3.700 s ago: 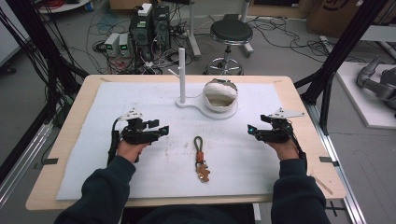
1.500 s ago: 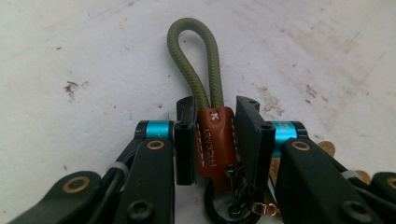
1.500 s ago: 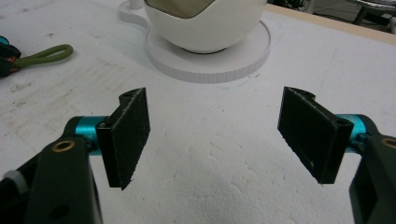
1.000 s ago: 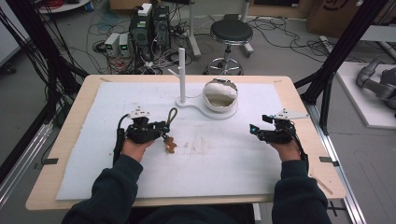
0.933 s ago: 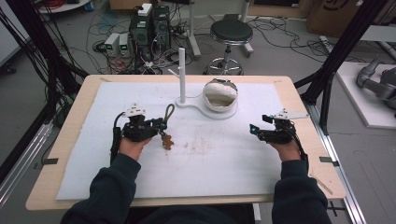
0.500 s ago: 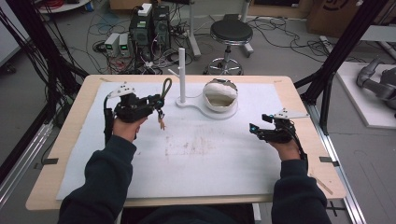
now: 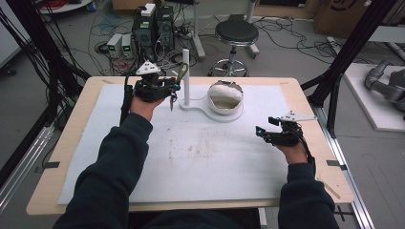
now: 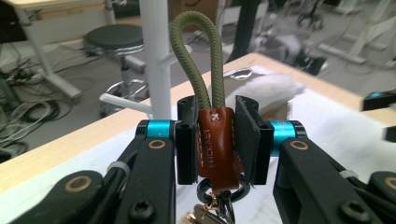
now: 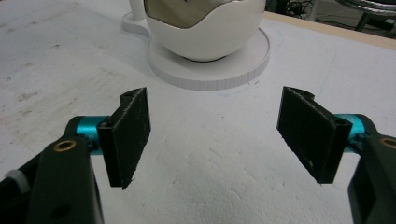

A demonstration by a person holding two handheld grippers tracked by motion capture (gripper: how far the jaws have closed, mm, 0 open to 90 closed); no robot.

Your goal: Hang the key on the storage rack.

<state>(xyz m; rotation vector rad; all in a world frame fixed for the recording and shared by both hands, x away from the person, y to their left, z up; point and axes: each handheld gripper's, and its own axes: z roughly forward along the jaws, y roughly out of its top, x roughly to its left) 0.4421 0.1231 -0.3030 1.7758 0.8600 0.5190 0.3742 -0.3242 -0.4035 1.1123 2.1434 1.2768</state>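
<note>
— Where's the keychain?

— My left gripper (image 8: 215, 140) clamps the keychain (image 8: 213, 140) by its brown leather tab, olive cord loop (image 7: 182, 74) up, just beside the white post (image 7: 186, 76).

— And the right?

— My right gripper (image 9: 215, 140) hangs wide apart over the white mat (image 7: 215, 157), facing the egg-shaped bowl (image 9: 205, 28).

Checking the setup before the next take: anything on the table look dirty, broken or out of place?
Only minor wear: brownish smudges stain the middle of the white mat. The egg-shaped white bowl has a jagged rim, apparently by design. The left gripper squarely clamps the keychain; the right gripper is open.
</note>
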